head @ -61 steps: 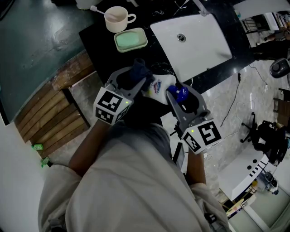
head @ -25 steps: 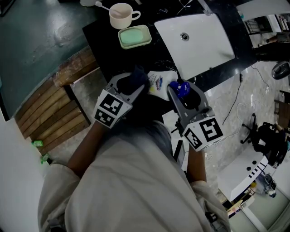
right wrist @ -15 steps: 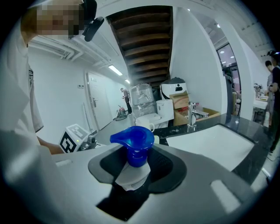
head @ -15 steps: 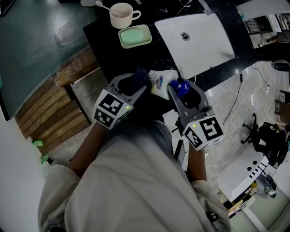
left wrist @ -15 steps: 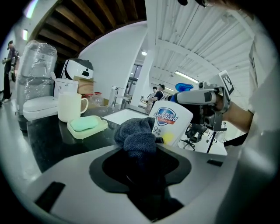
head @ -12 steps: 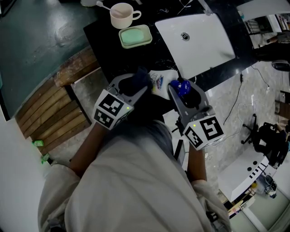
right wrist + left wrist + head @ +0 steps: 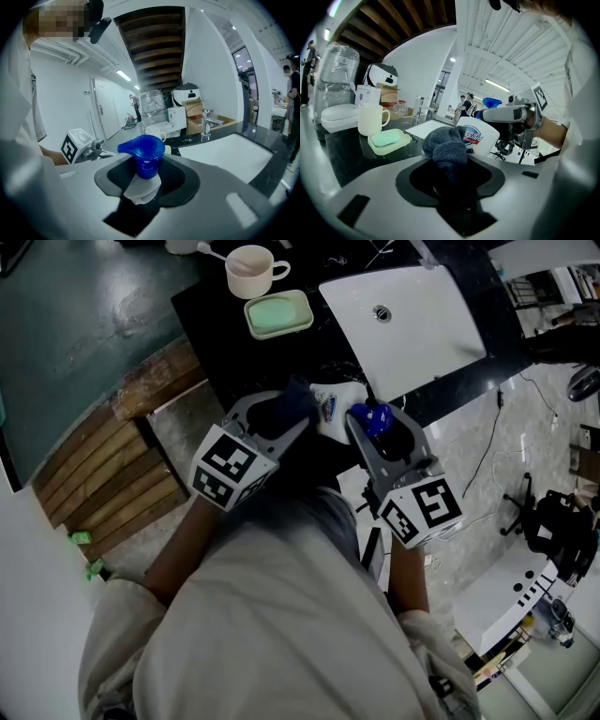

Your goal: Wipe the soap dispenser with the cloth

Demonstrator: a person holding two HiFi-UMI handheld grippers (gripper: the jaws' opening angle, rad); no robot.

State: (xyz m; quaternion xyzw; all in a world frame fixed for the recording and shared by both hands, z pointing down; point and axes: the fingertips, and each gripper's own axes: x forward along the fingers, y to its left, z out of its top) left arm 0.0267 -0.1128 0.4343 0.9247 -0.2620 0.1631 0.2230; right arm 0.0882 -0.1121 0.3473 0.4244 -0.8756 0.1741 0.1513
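The soap dispenser (image 7: 334,409) is a white bottle with a printed label and a blue pump (image 7: 372,417). My right gripper (image 7: 377,432) is shut on its neck and holds it above the counter edge; in the right gripper view the pump (image 7: 142,152) stands up between the jaws. My left gripper (image 7: 284,412) is shut on a dark blue cloth (image 7: 291,401). In the left gripper view the bunched cloth (image 7: 446,146) presses against the labelled side of the dispenser (image 7: 482,137).
A white sink (image 7: 403,320) is set in the black counter (image 7: 211,329), with a faucet (image 7: 206,123) behind it. A green soap dish (image 7: 277,315) and a cream cup (image 7: 248,271) stand at the counter's far left. Wooden slats (image 7: 103,465) lie below left.
The left gripper and its cloth have shifted slightly along the bottle's side. The right gripper keeps the dispenser almost still.
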